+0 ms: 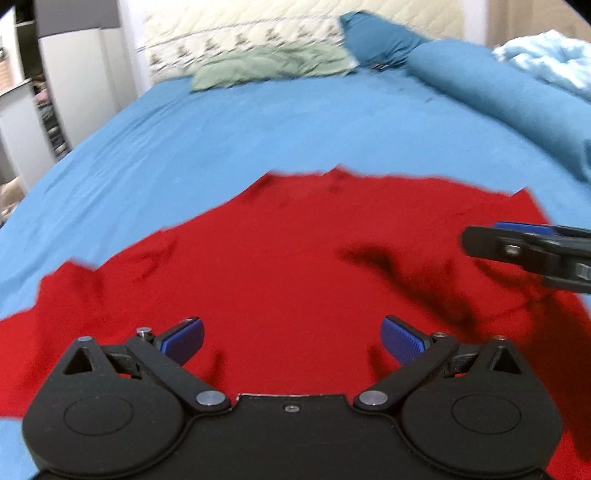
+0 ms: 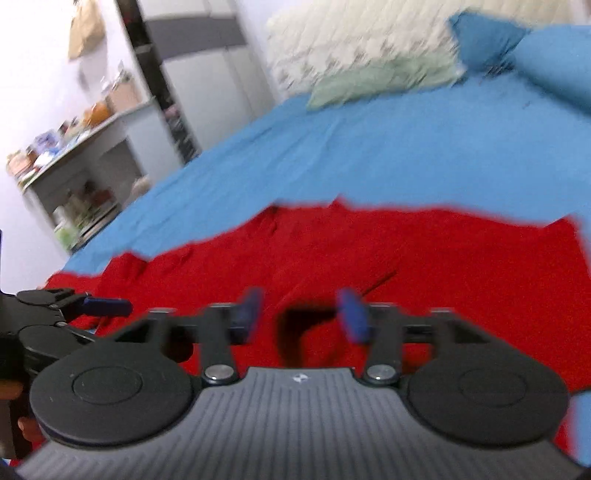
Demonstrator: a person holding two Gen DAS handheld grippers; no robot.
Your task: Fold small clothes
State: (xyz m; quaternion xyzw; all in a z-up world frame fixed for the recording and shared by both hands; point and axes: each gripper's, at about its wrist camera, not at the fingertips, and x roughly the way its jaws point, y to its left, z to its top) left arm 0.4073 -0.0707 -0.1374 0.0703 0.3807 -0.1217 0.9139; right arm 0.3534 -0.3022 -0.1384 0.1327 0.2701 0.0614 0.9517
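A red cloth (image 1: pixel 295 258) lies spread flat on the blue sheet (image 1: pixel 221 140) of a bed, near the front. Its far edge is uneven, with small peaks, and beyond it the sheet is bare up to a green pillow (image 1: pixel 273 68) at the quilted headboard (image 1: pixel 240 33). A blue bolster (image 1: pixel 491 92) lies along the right side. The cloth looks soft and matte, with few dark wrinkles.

The left gripper (image 1: pixel 291 341) hangs over the near part of the cloth, jaws wide apart, holding nothing. The right gripper (image 2: pixel 301 314) is also over the cloth, its blue pads apart and empty, though blurred.
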